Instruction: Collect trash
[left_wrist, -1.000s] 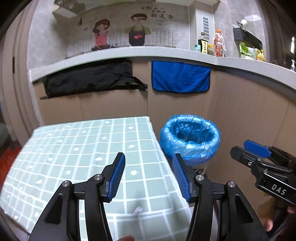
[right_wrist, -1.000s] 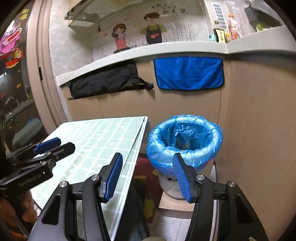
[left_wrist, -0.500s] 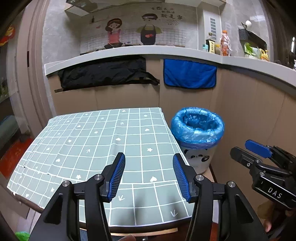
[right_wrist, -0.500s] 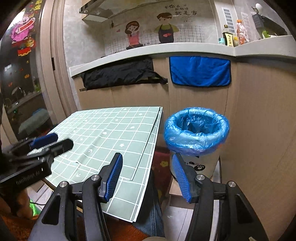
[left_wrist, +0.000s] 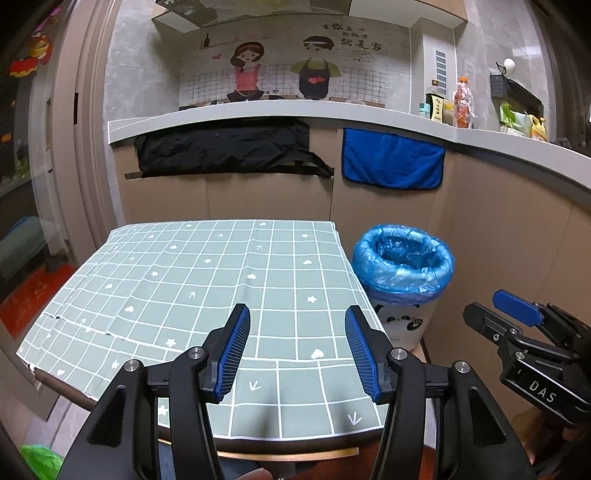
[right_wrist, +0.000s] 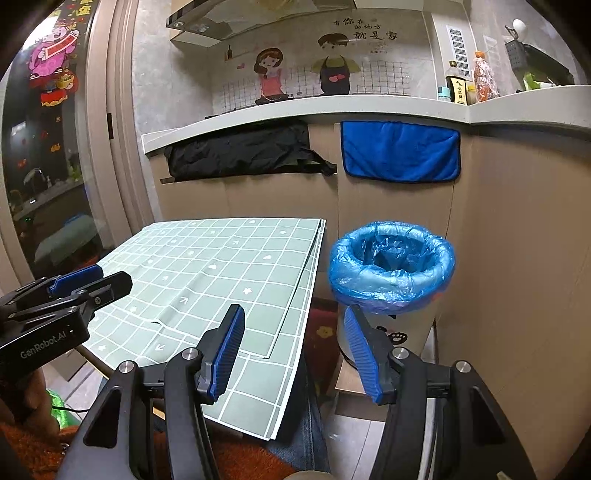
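A white bin lined with a blue plastic bag (left_wrist: 402, 266) (right_wrist: 391, 266) stands on the floor, right of a table under a green checked cloth (left_wrist: 203, 280) (right_wrist: 221, 266). My left gripper (left_wrist: 297, 314) hovers open over the table's near edge, with nothing between its blue pads. My right gripper (right_wrist: 293, 314) is open too, held over the gap between the table's right edge and the bin. Each gripper shows in the other's view: the right one (left_wrist: 495, 312) at the right, the left one (right_wrist: 110, 278) at the left. No loose item shows on the cloth.
Behind the table a cabinet front carries a black cloth (left_wrist: 225, 151) and a blue towel (left_wrist: 391, 158) under a grey counter (left_wrist: 295, 109) with bottles (left_wrist: 463, 105). A beige panel wall (right_wrist: 517, 258) closes the right side. Something green (left_wrist: 37, 461) lies on the floor at the lower left.
Both grippers have drawn back from the table and the bin, which now look smaller and farther off. The table's near edge has come into view. Both jaws stayed as wide.
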